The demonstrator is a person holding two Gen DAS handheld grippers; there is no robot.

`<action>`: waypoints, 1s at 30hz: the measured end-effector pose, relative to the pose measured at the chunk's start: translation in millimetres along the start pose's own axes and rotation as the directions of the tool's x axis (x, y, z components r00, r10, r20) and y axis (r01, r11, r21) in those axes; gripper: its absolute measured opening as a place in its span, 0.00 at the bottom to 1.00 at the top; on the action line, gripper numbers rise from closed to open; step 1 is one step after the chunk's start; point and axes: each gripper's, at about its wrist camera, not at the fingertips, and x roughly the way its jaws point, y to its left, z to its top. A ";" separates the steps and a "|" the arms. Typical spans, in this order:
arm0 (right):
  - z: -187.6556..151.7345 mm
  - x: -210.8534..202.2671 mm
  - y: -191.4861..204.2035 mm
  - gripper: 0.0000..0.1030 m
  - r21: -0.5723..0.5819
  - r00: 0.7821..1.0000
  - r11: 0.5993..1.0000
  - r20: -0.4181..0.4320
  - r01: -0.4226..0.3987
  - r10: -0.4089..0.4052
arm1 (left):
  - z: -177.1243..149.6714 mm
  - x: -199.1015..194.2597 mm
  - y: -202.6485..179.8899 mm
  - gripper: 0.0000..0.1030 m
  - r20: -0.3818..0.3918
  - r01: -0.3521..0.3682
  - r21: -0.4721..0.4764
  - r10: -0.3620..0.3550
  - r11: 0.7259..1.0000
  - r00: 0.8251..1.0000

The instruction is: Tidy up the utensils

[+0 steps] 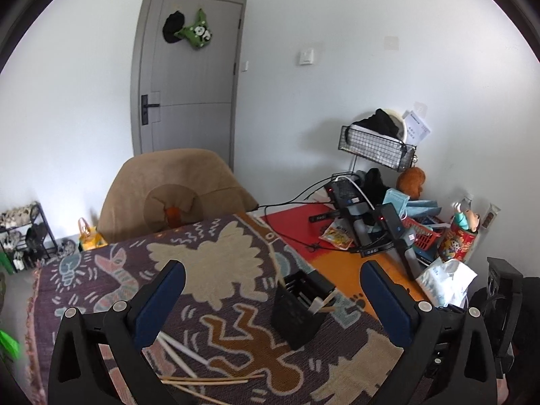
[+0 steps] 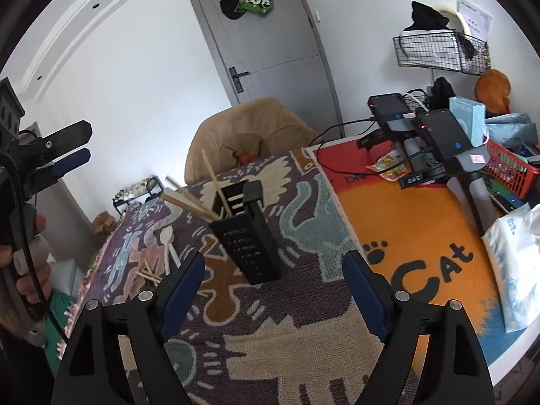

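We worked across the worktop (image 2: 422, 222), left to right. At the left, on the patterned woven cloth (image 2: 303, 303), loose wooden chopsticks (image 1: 209, 379) and white plastic utensils (image 1: 184, 349) lay just below our left gripper (image 1: 273, 290), whose jaws stood wide apart with nothing between them. From the right wrist view a white spoon (image 2: 168, 239) and more chopsticks lay on the same stretch of cloth. Near the middle stood the black slotted utensil holder (image 2: 249, 243), upright, with several chopsticks (image 2: 189, 202) and white handles already leaning out of its top. Our right gripper (image 2: 273, 283) hung in front of the holder, jaws well open and empty.

We judged the sorting partly done: some pieces were in the holder, others still loose on the cloth. The next move seemed to call for lowering a gripper over one loose piece, closing on its thin shaft near the middle, then lifting and tipping it into the holder's open top without knocking the holder over.
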 end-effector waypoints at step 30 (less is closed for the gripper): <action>-34.1 49.4 68.1 0.77 -0.161 0.994 0.984 -0.088 -0.075 0.061 | -112.5 -11.1 149.4 0.51 -0.169 -0.117 -0.349 0.061 0.930 0.984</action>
